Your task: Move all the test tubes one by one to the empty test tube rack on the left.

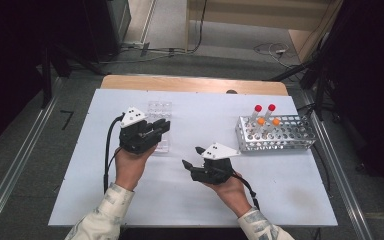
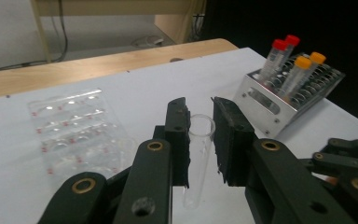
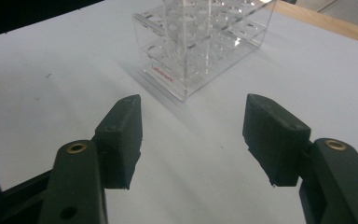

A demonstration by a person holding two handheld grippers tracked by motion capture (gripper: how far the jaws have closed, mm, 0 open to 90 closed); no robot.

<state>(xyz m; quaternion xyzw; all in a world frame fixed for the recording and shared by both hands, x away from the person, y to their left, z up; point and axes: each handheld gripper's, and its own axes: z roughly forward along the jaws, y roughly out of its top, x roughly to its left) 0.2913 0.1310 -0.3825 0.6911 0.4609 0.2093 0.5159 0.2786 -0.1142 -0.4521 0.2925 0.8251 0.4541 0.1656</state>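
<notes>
Your left hand-held gripper (image 2: pixel 200 135) is clamped on a clear tube (image 2: pixel 196 158) (uncapped); your right hand-held gripper (image 3: pixel 193 140) stands apart, empty, over the tabletop (image 3: pixel 51 93).

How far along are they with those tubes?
Done: four capped tubes stand in the metal rack. In hand: the left claw grips an uncapped clear tube; the right claw is open, empty. Left: setting that tube down, perhaps in the clear rack.

Clear tube (image 2: pixel 199 144) is looking like glossy glass or plastic, can't tell which. Clear rack (image 3: pixel 200 44) is showing as smooth transparent acrylic w/ shiny edges. Perforated rack (image 1: pixel 275 134) is gleaming like bare metal. Claw pads (image 3: pixel 123 135) are looking matt black, slightly rough. Surface (image 1: pixel 180 195) is reading as matt white, wood-look edge at back.
</notes>
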